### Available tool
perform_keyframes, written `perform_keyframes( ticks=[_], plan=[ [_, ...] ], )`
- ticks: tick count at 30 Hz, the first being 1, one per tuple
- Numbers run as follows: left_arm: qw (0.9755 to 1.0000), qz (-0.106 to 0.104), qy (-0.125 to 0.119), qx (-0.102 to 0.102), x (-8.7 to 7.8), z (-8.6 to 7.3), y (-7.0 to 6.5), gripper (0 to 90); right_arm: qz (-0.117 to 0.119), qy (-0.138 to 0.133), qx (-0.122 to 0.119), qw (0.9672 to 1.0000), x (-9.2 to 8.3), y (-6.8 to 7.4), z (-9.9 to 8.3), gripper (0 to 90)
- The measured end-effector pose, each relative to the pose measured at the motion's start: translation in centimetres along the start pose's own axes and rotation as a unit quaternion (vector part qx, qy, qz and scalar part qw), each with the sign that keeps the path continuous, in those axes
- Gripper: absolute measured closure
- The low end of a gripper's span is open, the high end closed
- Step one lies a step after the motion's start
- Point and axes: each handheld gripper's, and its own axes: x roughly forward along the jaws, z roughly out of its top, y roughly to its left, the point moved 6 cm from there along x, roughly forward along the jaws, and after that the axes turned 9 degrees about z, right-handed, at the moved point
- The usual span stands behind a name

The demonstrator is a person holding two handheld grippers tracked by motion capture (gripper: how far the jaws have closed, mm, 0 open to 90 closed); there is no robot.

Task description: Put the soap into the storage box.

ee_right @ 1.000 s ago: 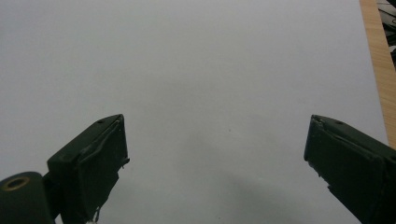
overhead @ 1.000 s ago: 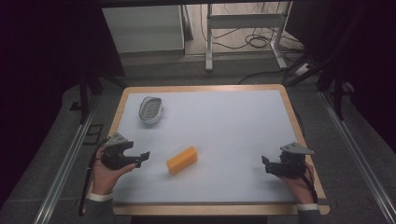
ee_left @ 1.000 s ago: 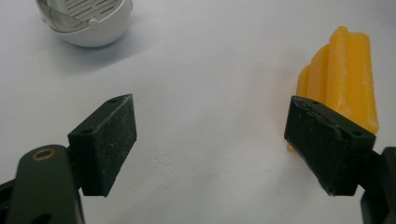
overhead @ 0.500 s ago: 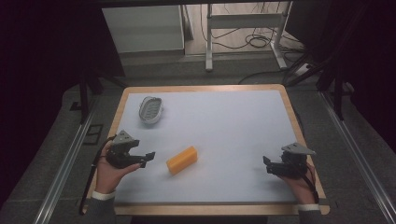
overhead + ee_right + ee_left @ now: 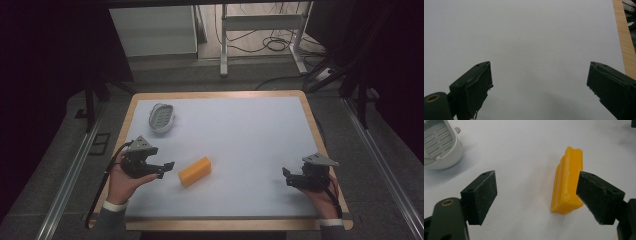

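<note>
- Left gripper (image 5: 165, 169): lower left of the high view, held in the person's left hand (image 5: 122, 182), jaws spread wide, nothing between them.
- In the left gripper view the gripper (image 5: 536, 195) has one pad (image 5: 480, 196) at lower left and the other (image 5: 599, 195) at lower right; the right pad overlaps the near end of the yellow block (image 5: 567, 182). Can't tell if they touch.
- Right gripper (image 5: 287, 177): lower right of the high view, in the right hand (image 5: 320, 195), near the table's wooden edge (image 5: 327, 160). Jaws spread wide too; in the right gripper view (image 5: 539, 82) just bare white surface (image 5: 529, 37) between them.
- Yellow block (image 5: 195, 171): lies flat on the white surface, lower centre of the high view, just right of the left gripper's tips, long axis slanting up to the right. Well apart from the right gripper.
- White slotted tray (image 5: 161, 117): upper left part of the table in the high view, well beyond the left gripper; upper left corner of the left gripper view (image 5: 441, 147).
- Far: floor with cables (image 5: 270, 42) and a metal frame's legs (image 5: 225, 50) past the table, top of the high view.
</note>
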Motion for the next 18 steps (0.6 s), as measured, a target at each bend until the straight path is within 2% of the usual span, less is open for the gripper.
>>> perform_keyframes(
  ticks=[6, 10, 18],
  plan=[
    [0.9999, -0.004, 0.007, 0.01, 0.1, 0.4, -0.6, 18.0, -0.001, 0.0, -0.001, 1.0, -0.1, 0.0, 0.0, 6.2],
    [0.9995, -0.006, 0.017, 0.024, 0.7, 0.7, -1.2, 18.0, -0.003, 0.001, -0.001, 1.0, -0.1, -0.1, 0.0, 6.2],
    [0.9988, -0.014, 0.03, 0.037, 1.6, 1.2, -2.1, 18.1, -0.006, 0.006, 0.001, 1.0, 0.0, -0.2, -0.2, 6.2]
  ],
)
